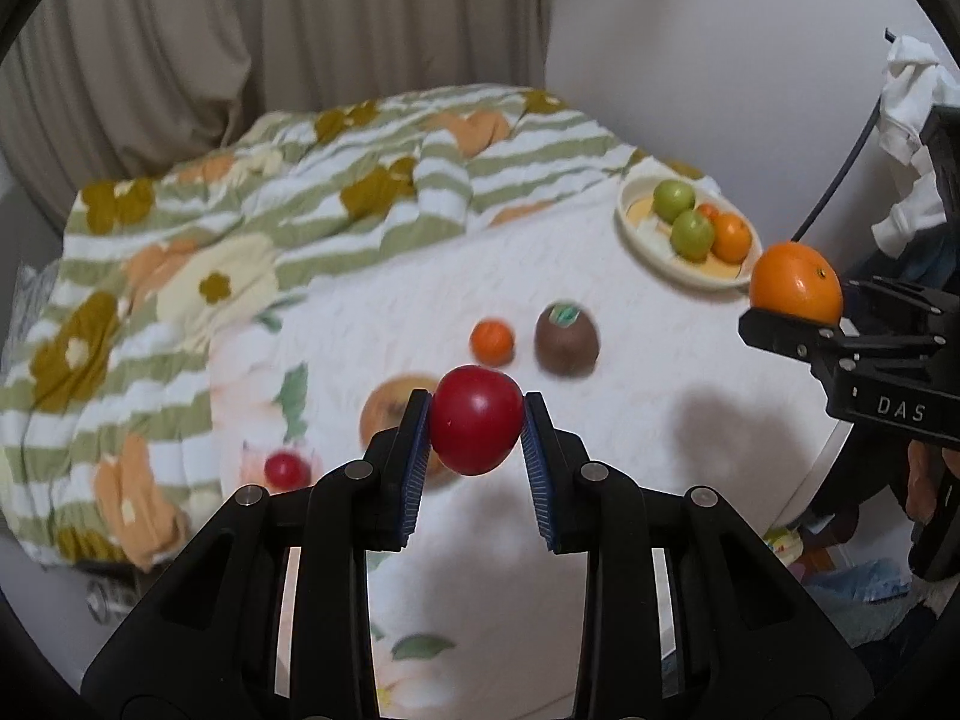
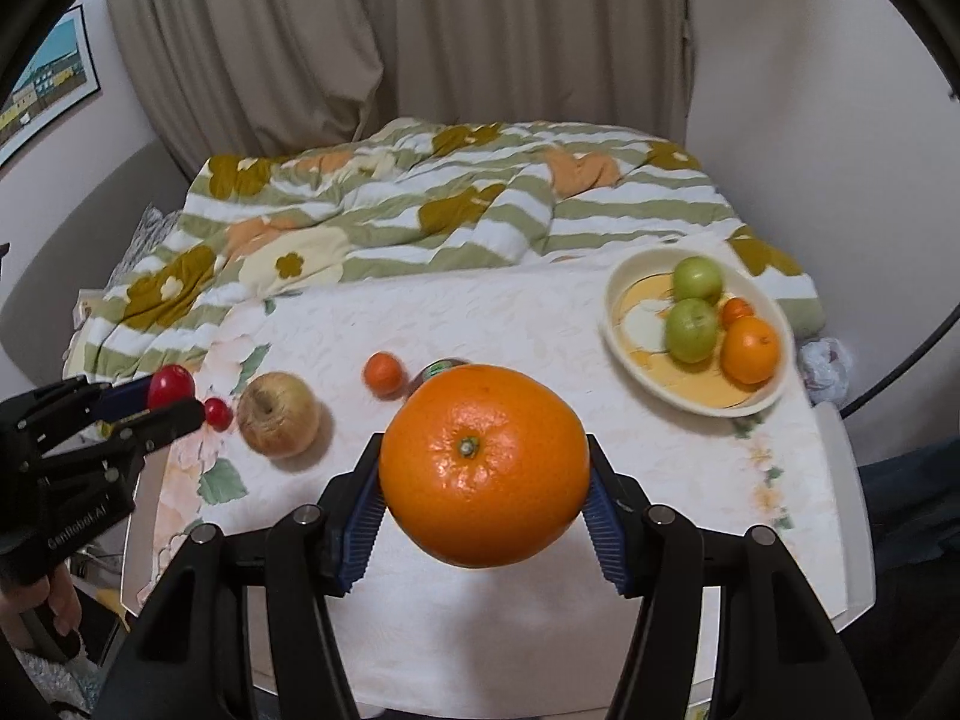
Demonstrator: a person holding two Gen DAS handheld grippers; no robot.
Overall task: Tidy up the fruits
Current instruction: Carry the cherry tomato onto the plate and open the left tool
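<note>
My left gripper (image 1: 476, 420) is shut on a red round fruit (image 1: 477, 435), held above the white floral cloth. My right gripper (image 2: 485, 480) is shut on a large orange (image 2: 485, 465), also lifted off the table. In the left wrist view that orange (image 1: 797, 282) shows at the right edge. In the right wrist view the red fruit (image 2: 172, 385) shows at the left in the other gripper. On the cloth lie a small tangerine (image 2: 383, 371), a yellowish apple (image 2: 278, 414), a small red fruit (image 2: 218, 413) and a brown fruit (image 1: 567, 341).
A cream oval bowl (image 2: 624, 336) at the far right holds two green apples (image 2: 693, 330), an orange (image 2: 750, 349) and a small tangerine. A striped floral blanket (image 2: 420, 210) lies bunched behind the cloth. Curtains hang at the back. A hand (image 2: 60, 606) holds the left gripper.
</note>
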